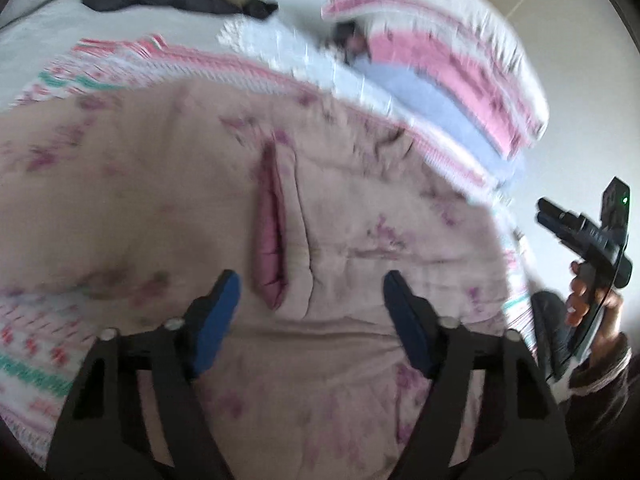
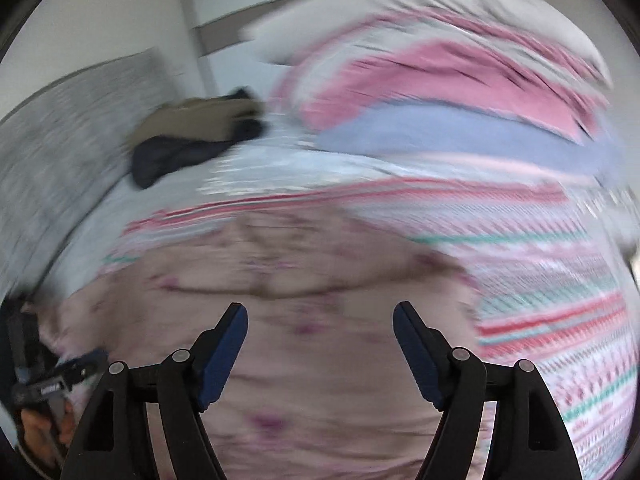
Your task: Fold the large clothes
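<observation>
A pale pink floral quilted garment [image 1: 168, 184] lay spread on a patterned blanket [image 1: 36, 364] across the bed. Both the left claw [image 1: 311, 300] and the right claw [image 2: 320, 330] hovered above it, fingers apart, gripping nothing. The fold looked barely begun; next, each claw would probably need to pinch an edge. Only the left view showed the garment's darker pink opening [image 1: 272, 232]; the right view was blurred.

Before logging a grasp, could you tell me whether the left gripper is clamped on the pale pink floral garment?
No, the left gripper is open above the pale pink floral garment.
</observation>
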Tool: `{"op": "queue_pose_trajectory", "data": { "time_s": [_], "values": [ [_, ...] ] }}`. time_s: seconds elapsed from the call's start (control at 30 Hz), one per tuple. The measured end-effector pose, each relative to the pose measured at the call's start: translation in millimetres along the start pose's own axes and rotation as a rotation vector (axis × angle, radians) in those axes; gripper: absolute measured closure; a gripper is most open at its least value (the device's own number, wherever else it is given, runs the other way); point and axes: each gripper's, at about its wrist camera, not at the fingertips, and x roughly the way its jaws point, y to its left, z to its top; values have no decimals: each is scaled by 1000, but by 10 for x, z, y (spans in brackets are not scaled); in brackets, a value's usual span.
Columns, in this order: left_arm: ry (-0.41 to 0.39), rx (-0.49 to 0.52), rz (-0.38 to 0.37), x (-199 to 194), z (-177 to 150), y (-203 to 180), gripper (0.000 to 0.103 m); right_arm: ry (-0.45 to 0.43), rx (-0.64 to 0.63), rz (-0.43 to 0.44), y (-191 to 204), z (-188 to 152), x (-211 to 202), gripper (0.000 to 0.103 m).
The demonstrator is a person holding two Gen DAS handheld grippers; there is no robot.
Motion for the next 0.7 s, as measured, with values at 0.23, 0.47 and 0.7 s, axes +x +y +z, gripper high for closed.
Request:
{"op": "queue_pose_trajectory", "data": {
  "time_s": [0.23,0.47,0.7],
  "values": [
    [-16,2,32,304,48,-7,80,47,353,-5,-1489,-116,559,27],
    [-134,31,140,144,-31,-66,83,59,357,48,-1393,-284,1025,65],
    [-106,51,213,152,-84,-57,55,23,139,-251,-884,-271,1033,56]
  ]
}}
